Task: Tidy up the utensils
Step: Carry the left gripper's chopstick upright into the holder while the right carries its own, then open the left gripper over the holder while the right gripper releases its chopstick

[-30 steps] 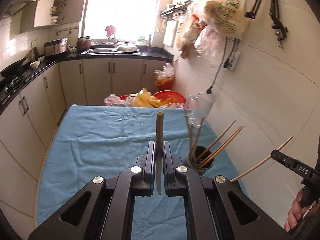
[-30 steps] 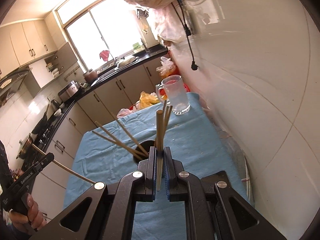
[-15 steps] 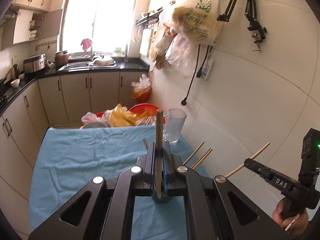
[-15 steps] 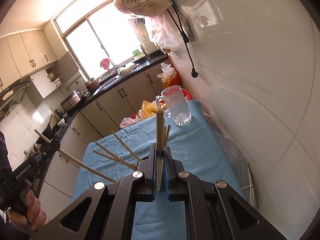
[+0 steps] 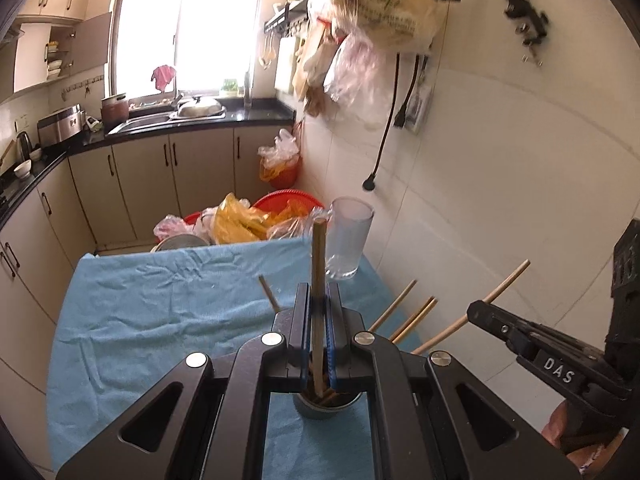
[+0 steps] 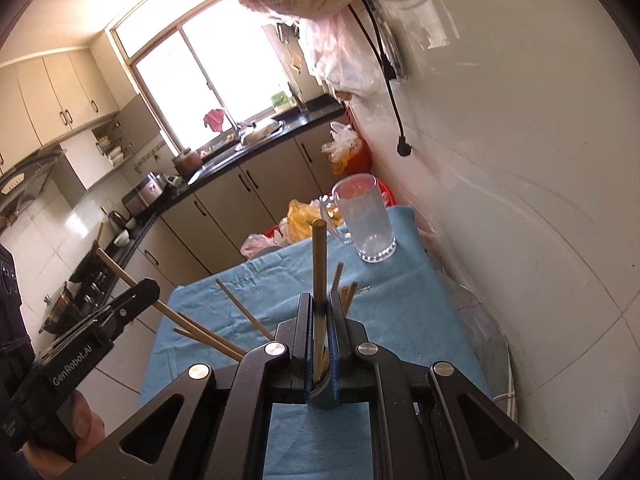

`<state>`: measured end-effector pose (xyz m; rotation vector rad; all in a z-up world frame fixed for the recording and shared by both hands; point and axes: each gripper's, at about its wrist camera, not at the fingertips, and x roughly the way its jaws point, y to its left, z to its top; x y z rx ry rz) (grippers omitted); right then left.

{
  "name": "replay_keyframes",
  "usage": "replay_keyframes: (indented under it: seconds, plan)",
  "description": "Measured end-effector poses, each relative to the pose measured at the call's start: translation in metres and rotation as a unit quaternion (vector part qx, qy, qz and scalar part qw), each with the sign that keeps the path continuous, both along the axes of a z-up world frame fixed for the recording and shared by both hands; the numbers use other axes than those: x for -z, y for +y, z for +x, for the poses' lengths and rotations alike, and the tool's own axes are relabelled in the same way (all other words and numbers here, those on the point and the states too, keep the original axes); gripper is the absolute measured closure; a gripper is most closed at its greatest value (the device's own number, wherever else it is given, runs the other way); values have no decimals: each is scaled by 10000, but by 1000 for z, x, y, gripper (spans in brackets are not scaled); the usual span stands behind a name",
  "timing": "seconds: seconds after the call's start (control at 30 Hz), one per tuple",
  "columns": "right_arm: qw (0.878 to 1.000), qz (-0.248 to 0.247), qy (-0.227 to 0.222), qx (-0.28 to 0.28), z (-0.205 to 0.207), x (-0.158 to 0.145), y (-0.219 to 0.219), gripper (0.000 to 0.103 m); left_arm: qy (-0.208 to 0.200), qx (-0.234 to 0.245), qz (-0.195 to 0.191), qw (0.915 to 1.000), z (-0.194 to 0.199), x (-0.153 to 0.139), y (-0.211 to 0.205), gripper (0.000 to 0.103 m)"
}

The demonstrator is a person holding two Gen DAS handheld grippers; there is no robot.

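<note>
My table (image 5: 132,320) wears a blue cloth; on it one clear mug (image 6: 366,216) and one dark cup (image 5: 326,406) with about four wooden chopsticks fanned out. My left gripper (image 5: 318,304) and right gripper (image 6: 319,312) each clench one chopstick upright above that cup

holder (image 5: 326,408) mostly hidden behind gripper frame — hanging bags (image 5: 380,8) blurred

right gripper (image 5: 560,368) — "DAS" | left gripper (image 6: 76,364) — "GenRobot.AI"
</note>
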<state>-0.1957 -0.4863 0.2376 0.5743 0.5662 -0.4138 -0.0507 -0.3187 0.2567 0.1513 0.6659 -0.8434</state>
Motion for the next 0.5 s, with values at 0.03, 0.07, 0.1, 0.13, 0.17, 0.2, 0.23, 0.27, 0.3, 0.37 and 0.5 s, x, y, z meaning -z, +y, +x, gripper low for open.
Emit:
replay_keyframes:
  seconds: [0.03, 0.07, 0.1, 0.13, 0.17, 0.2, 0.23, 0.27, 0.3, 0.37, 0.5]
  plan:
    - [10000, 44, 39, -20, 2, 5, -1, 96, 25, -13, 44, 10000, 1, 4, -1, 97]
    - [9999, 84, 63, -40, 4, 8, -2, 96, 44, -31, 82, 10000, 3, 8, -2, 97]
    - [9999, 100, 87, -55, 6, 11, -3, 96, 62, -58, 122, 9999, 4, 11, -2, 97]
    - [9999, 100, 120, -66, 8, 13, -3, 96, 84, -81, 158, 9998, 6, 14, -2, 97]
    - [9998, 125, 160, -91, 12, 18, -4, 96, 95, -94, 186, 9997, 7, 17, -3, 97]
    - [9997, 159, 177, -106, 14, 20, -5, 96, 107, -105, 230, 9996, 8, 19, -4, 97]
    - [9995, 208, 206, -123, 17, 24, -7, 96, 117, -118, 257, 9995, 10, 21, -4, 97]
    - [9993, 255, 239, -133, 20, 28, -8, 96, 129, -137, 277, 9994, 10, 23, -4, 97]
    - [9992, 273, 253, -143, 22, 30, -8, 96, 136, -156, 285, 9994, 12, 23, -4, 97]
    - [9988, 339, 306, -194, 27, 35, -10, 96, 143, -212, 292, 9992, 14, 24, -3, 97]
    - [9986, 387, 294, -202, 29, 36, -10, 96, 181, -276, 245, 9992, 18, 22, 0, 96]
